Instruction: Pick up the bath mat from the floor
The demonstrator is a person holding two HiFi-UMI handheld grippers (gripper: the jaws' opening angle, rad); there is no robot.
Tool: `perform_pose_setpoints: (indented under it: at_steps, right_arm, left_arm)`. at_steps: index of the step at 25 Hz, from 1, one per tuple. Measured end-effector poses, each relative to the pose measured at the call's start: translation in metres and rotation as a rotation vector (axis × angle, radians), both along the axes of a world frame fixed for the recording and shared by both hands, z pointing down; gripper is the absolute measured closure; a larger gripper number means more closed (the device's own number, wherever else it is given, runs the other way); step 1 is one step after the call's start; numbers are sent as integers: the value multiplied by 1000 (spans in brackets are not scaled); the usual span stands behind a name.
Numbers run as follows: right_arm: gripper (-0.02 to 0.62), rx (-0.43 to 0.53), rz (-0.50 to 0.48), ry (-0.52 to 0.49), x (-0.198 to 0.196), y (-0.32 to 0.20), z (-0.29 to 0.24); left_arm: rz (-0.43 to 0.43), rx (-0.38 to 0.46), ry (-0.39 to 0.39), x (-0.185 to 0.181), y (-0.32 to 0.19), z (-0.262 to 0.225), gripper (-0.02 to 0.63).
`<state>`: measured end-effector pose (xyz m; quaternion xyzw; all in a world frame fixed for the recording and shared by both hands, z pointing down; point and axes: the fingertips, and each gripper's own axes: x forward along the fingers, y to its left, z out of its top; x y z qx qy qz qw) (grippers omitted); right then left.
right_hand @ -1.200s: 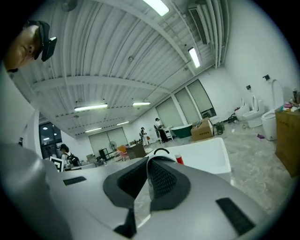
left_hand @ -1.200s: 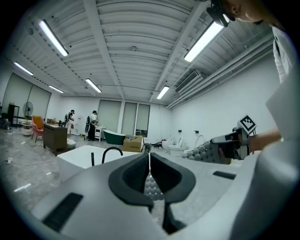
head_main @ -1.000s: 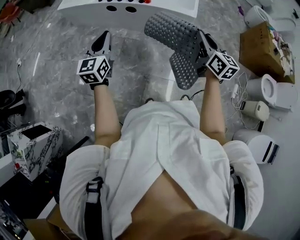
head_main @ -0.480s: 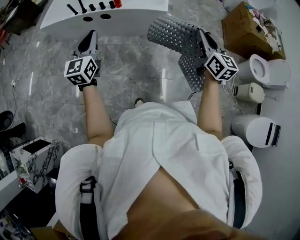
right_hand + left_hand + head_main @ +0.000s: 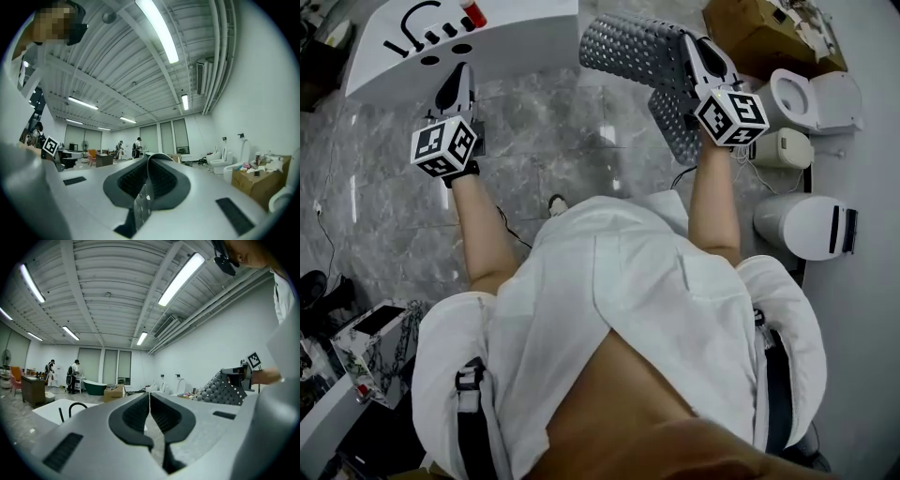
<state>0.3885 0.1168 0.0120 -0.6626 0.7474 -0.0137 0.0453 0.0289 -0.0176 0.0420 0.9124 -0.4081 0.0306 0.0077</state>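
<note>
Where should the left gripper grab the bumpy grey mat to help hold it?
Probably the thin free edge of the bath mat, farthest from the right gripper that pinches it. That edge sticks out sideways toward the left gripper, so coming in level from that side, with the jaws opened first, should suit. The other flap droops.

The grey marbled polished stone floor (image 5: 553, 141) carries a white glossy tub-like fixture with black tap fittings (image 5: 525, 42) just ahead of the left gripper (image 5: 461, 70) fingers. To the right of the right gripper (image 5: 689, 42) fingers stand a brown cardboard box (image 5: 759, 33), a white ceramic toilet (image 5: 816, 98) and, further back, a white rounded bin (image 5: 802, 225).
</note>
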Motion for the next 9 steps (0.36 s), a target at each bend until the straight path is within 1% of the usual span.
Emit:
perform_pose_setpoints:
  at_steps: [4, 9]
  right_arm:
    - [561, 30, 11, 47, 21, 10, -8]
    - [561, 65, 15, 64, 38, 18, -15]
  left_arm:
    - [21, -6, 2, 31, -1, 3, 591]
    - [50, -9, 5, 61, 0, 7, 591]
